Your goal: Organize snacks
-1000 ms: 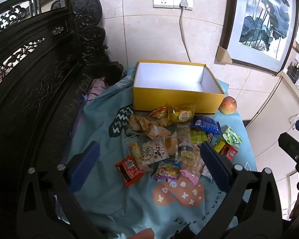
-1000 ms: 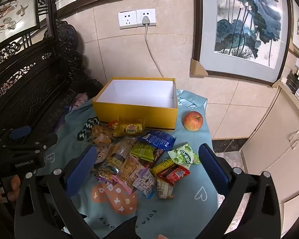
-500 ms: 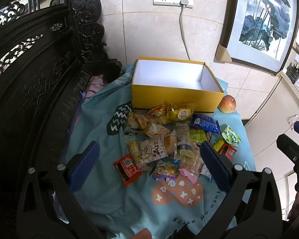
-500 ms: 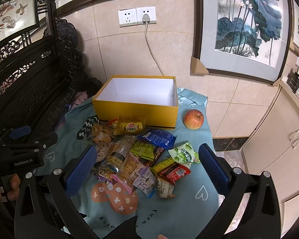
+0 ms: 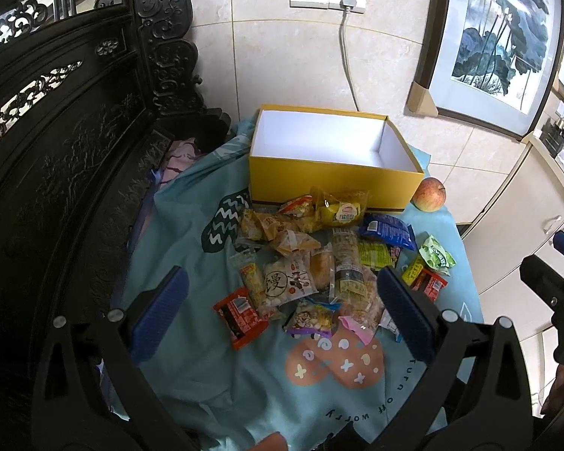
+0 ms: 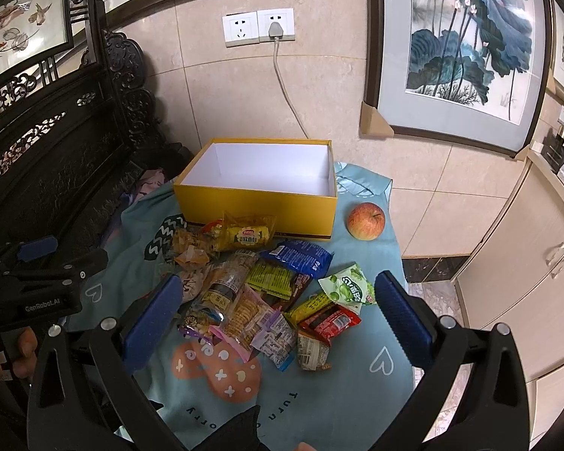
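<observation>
Hovering both tongs spread, empty | left tongs (image 5: pixel 278 310) nearest flat red foil snack packet (image 5: pixel 240 316), long axis slanting away-left | open yellow cardboard box (image 5: pixel 331 182) beyond

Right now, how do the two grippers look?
Both the left gripper and the right gripper have black frames with silver screws and two blue ribbed pads. The left one's body carries white "GenRobot.AI" lettering. No sleeves show.
</observation>
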`<state>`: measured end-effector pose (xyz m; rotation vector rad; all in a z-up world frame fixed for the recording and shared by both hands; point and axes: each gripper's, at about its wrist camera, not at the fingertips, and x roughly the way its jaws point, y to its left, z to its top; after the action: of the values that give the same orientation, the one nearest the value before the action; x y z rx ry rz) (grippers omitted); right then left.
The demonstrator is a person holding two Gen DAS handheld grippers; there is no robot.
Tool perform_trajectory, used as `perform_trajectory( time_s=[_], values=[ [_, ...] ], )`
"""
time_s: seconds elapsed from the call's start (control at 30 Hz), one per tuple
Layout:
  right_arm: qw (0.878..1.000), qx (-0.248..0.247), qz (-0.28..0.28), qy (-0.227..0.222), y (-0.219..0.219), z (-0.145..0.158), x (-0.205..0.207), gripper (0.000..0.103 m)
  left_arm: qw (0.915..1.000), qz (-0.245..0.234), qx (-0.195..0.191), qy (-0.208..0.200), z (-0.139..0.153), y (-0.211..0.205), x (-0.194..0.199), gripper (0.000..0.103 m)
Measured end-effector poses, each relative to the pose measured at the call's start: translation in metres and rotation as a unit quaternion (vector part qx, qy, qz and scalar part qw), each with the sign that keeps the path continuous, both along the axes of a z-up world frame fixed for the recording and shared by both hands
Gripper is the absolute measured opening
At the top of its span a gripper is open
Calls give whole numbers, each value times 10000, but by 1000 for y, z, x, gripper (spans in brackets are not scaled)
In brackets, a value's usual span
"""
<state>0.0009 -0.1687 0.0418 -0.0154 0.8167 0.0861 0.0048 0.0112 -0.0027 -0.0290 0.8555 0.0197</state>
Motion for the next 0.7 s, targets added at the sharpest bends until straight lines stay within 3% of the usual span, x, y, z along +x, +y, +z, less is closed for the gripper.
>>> perform_trajectory(
  time_s=[0.7],
  values=[
    [10000,-6,4,40,1,-1,-1,102,10000,1,0,10,-1,2,-2,101]
  ],
)
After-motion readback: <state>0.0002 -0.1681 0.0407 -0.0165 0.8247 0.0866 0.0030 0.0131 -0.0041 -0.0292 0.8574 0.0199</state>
